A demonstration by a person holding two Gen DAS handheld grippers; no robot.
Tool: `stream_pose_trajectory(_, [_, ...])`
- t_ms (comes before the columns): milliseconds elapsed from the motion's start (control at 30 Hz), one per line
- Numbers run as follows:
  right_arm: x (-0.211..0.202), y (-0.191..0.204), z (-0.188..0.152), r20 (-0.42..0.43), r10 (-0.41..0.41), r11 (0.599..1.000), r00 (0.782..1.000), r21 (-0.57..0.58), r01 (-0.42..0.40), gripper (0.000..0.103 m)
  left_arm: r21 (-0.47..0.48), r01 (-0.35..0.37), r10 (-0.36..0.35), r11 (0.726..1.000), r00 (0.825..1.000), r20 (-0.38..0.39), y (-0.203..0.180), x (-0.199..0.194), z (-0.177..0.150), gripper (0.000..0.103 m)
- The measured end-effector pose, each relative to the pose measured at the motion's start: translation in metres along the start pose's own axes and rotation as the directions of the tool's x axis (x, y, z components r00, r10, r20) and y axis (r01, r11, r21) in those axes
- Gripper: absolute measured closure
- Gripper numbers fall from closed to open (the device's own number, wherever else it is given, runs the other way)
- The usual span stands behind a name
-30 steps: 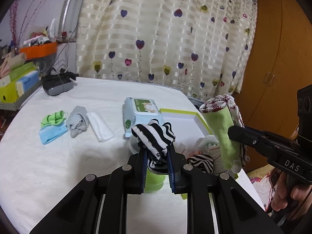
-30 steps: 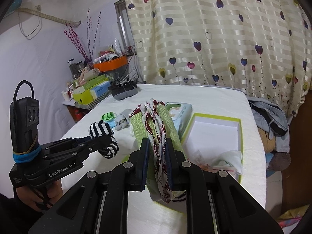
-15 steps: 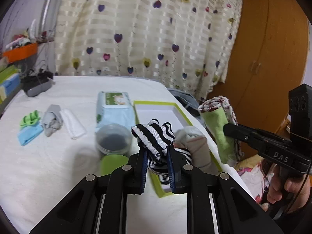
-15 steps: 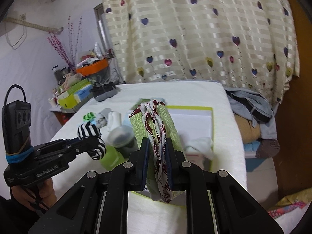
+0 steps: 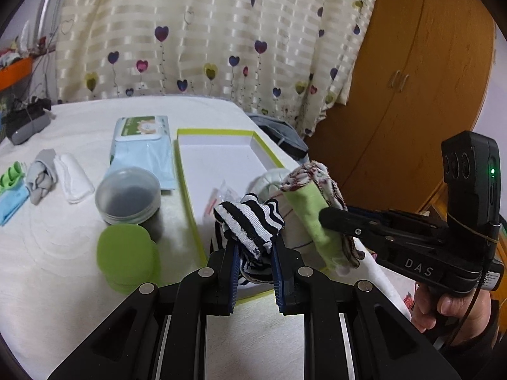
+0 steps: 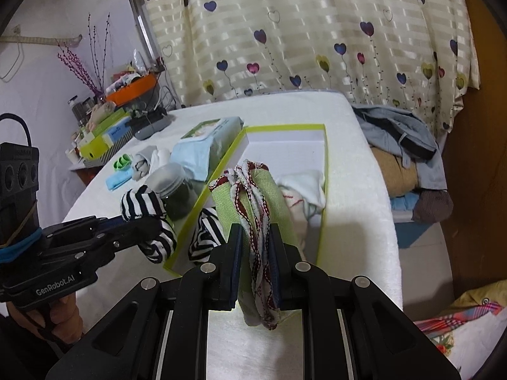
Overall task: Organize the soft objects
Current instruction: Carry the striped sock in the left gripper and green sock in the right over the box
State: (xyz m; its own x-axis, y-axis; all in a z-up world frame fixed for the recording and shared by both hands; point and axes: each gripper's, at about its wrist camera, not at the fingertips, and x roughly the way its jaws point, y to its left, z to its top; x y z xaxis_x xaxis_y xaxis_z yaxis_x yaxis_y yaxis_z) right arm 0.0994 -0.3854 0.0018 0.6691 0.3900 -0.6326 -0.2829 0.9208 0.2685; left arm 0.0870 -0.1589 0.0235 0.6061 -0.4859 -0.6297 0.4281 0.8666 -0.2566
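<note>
My left gripper (image 5: 253, 255) is shut on a black-and-white striped sock (image 5: 248, 221), held above the near end of the white box with the lime rim (image 5: 185, 174). From the right wrist view that gripper (image 6: 139, 228) and its striped sock (image 6: 141, 202) hang at the box's left rim (image 6: 218, 171). My right gripper (image 6: 255, 253) is shut on a green cloth with red-and-white trim (image 6: 250, 202), over the box's near end. It appears in the left view as the green cloth (image 5: 313, 212). A second striped sock (image 6: 204, 234) and white socks (image 6: 301, 190) lie in the box.
On the white bed (image 5: 47, 253) lie a wet-wipes pack (image 5: 141, 145), a clear jar (image 5: 130, 196), its green lid (image 5: 126, 253), and grey, white, green and blue socks (image 5: 47, 174) at left. A wooden wardrobe (image 5: 412, 79) and a clothes pile (image 6: 402, 145) stand right of the bed.
Both grippers, each keeping its item, moved right and down from over the bed's middle to the near end of the box. The jar and lid now lie left of the left gripper.
</note>
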Motion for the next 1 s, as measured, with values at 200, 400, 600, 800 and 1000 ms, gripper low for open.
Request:
stream_pose_trajectory(200, [0.014, 0.003, 0.004, -0.008, -0.013, 0.999, 1.0, -0.03, 0.013, 0.086, -0.007, 0.011, -0.012, 1.0, 0.999, -0.039, 0.002, 0.016, -0.001, 0.086])
stream_pose_trajectory(400, [0.027, 0.001, 0.013, 0.006, -0.003, 0.999, 1.0, -0.042, 0.003, 0.086, -0.017, 0.016, -0.017, 1.0, 0.998, -0.062, 0.005, 0.027, -0.001, 0.086])
stream_pose_trajectory(600, [0.041, -0.003, 0.025, 0.024, 0.008, 0.999, 1.0, -0.045, -0.007, 0.086, -0.024, 0.036, -0.038, 0.999, 0.996, -0.085, 0.005, 0.036, -0.001, 0.086])
stream_pose_trajectory(800, [0.048, -0.009, 0.035, 0.033, 0.017, 0.999, 0.999, -0.036, -0.016, 0.086, -0.045, 0.059, -0.064, 0.997, 0.989, -0.134, 0.004, 0.052, -0.003, 0.086])
stream_pose_trajectory(1000, [0.04, -0.01, 0.027, 0.032, 0.024, 0.999, 0.999, -0.023, -0.023, 0.086, -0.064, 0.013, -0.023, 0.998, 0.987, -0.16, 0.01, 0.073, 0.0, 0.086])
